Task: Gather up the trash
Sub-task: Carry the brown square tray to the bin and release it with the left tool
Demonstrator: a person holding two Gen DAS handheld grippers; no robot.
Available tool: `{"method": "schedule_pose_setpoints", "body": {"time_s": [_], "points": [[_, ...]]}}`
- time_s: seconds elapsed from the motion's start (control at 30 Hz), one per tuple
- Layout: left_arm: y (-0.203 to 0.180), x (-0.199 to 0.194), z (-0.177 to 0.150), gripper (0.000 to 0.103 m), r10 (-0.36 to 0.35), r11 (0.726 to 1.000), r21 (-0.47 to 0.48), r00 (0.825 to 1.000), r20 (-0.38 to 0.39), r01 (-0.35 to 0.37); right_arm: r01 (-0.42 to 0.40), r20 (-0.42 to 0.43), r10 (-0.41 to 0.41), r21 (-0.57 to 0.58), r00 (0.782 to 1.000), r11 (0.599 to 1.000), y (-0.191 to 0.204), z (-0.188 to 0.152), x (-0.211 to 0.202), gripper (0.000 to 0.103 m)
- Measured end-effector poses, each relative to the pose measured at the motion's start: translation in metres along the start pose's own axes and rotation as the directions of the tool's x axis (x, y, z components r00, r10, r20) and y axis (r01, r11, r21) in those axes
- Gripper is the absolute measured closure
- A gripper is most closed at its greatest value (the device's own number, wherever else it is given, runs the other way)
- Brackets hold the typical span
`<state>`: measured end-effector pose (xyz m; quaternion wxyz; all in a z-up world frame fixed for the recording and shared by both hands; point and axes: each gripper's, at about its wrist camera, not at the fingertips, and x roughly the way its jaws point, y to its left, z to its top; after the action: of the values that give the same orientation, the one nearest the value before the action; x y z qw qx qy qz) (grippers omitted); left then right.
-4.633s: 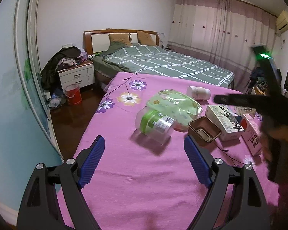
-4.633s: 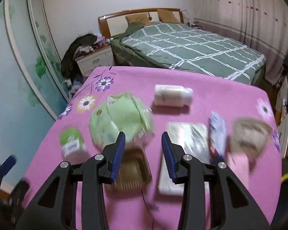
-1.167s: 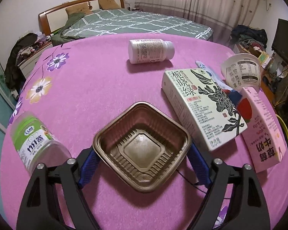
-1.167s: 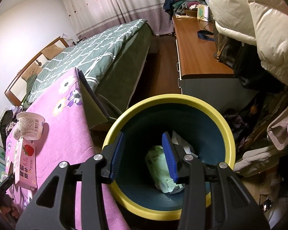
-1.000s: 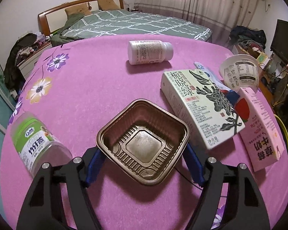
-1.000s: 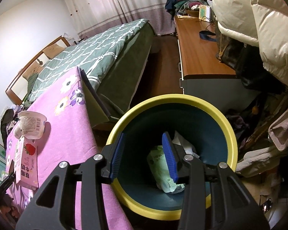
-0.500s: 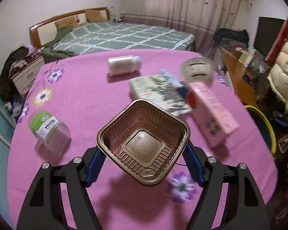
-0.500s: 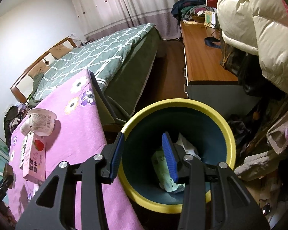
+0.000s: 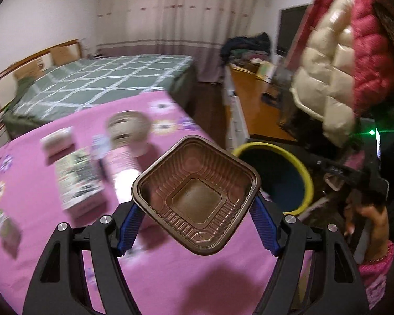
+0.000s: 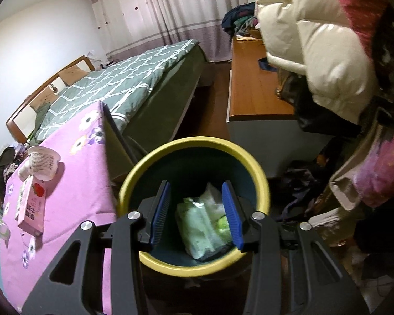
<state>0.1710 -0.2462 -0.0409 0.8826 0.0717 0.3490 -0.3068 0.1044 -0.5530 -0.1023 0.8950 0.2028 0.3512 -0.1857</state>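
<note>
Now holding the brown tray (image 9: 195, 198) up in the air, above the right edge of the desk (image 9: 170, 275). Squeezed tight at two of its corners by the left fingers (image 9: 130, 225). Kept nearly flat with the open side up, most likely to stop any crumbs from falling out on the way. Heading, by the look of it, for the yellow bin (image 9: 273, 148) down on the floor, just past the right edge of the desk. Not over the bin yet.

Hanging right over the bin (image 10: 194, 140) with the right fingers (image 10: 160, 210), apart and holding nothing. Down at the bottom, a green bag (image 10: 202, 228) already in with some other white stuff.

More trash to pick up on the desk: a paper cup (image 10: 43, 161) near the far right corner, a pink carton (image 10: 31, 204) touching it, then a printed box (image 9: 77, 181), a white bottle (image 9: 57, 140) and a green jar (image 9: 2, 223) toward the left edge. All blurry in the left view.

In the way, maybe: the right hand (image 9: 367, 218) and its tool, sitting over the mouth of the bin. Better moved off first, to keep from bumping the tray. Also close by, a big puffy coat (image 10: 315, 52) hanging above the bin, and a wooden cabinet (image 10: 254, 92) behind it. Beyond the far edge of the desk, a green bed (image 9: 105, 78), well out of the way.
</note>
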Motion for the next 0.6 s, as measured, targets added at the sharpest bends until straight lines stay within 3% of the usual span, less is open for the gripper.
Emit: {"method": "schedule_pose_setpoints", "body": {"time_s": [0.33,0.6], "points": [[-0.091,0.075,0.021,0.029,-0.106,0.990,0.084,0.991,-0.080,0.112,0.042,0.025,-0.042,0.028,0.999,0.999,-0.037,-0.003,-0.015,0.062],[-0.134,0.126,0.036,0.028,-0.102,0.984,0.133,0.989,-0.105,0.116,0.056,0.032,-0.057,0.052,0.998,0.997,-0.056,-0.003,-0.020,0.060]]}}
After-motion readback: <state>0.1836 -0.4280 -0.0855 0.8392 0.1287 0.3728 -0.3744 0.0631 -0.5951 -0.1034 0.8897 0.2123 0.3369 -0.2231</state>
